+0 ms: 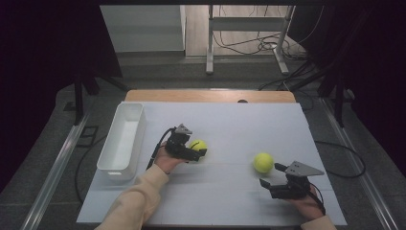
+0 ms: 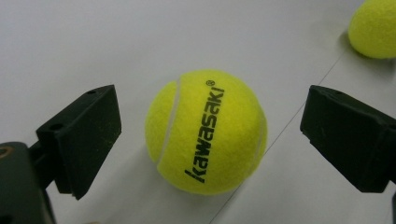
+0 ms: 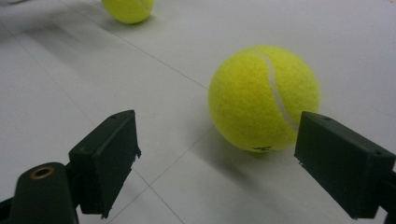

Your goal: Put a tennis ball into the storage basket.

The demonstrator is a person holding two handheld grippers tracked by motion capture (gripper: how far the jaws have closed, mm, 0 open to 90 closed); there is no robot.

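Jaws of the left gripper (image 2: 205, 135) stand spread wide on either side of the near tennis ball (image 2: 205, 131), clear of its felt, "kawasaki" print facing up, a stance that reads as a squeeze about to come. Right gripper (image 3: 212, 163) likewise gapes, its jaws short of the second tennis ball (image 3: 264, 98), which sits just ahead and toward the right jaw, so that hand looks to be lining up. Both balls rest apart on the white bench (image 1: 230, 191), the white bin (image 1: 123, 140) at its left edge being their likely destination.
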